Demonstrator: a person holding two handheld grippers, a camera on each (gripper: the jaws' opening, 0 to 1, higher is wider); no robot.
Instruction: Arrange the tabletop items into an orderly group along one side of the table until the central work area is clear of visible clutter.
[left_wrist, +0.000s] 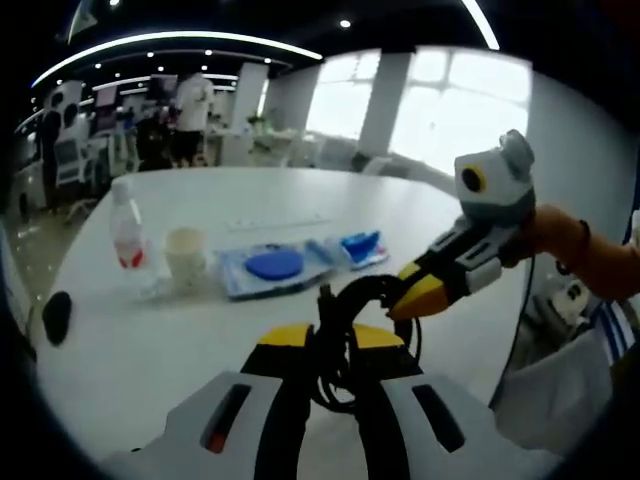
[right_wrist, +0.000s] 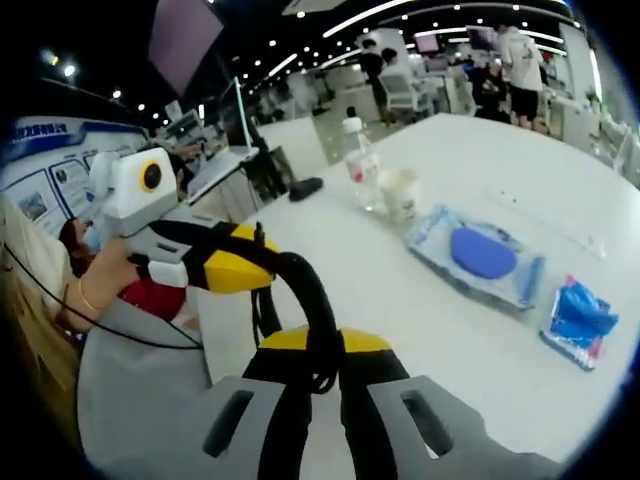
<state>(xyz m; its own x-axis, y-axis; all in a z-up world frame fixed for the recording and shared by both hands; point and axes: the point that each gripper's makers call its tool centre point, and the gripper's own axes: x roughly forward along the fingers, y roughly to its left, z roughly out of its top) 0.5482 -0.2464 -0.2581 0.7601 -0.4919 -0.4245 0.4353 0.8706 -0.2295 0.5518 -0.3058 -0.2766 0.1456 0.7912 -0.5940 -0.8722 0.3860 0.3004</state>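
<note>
Both grippers clamp one black cable (left_wrist: 345, 340): the left gripper (left_wrist: 330, 345) holds its bundled loops between its jaws at 6 o'clock, and the right gripper (left_wrist: 420, 297) pinches the arched end at 3 o'clock. Beyond, on the white table (left_wrist: 300, 200), a bottle (left_wrist: 126, 232), cup (left_wrist: 186, 256), blue-disc packet (left_wrist: 274, 266) and blue pouch (left_wrist: 360, 246) line up from 9 to 1 o'clock.

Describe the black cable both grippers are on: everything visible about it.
The black cable is a thick, glossy, rubbery cord bent into loops. The left gripper has it pinched between its yellow-tipped jaws; the right gripper clamps the arching end. It is held above the white table, apart from other items. Its ends and plugs are hidden.
</note>
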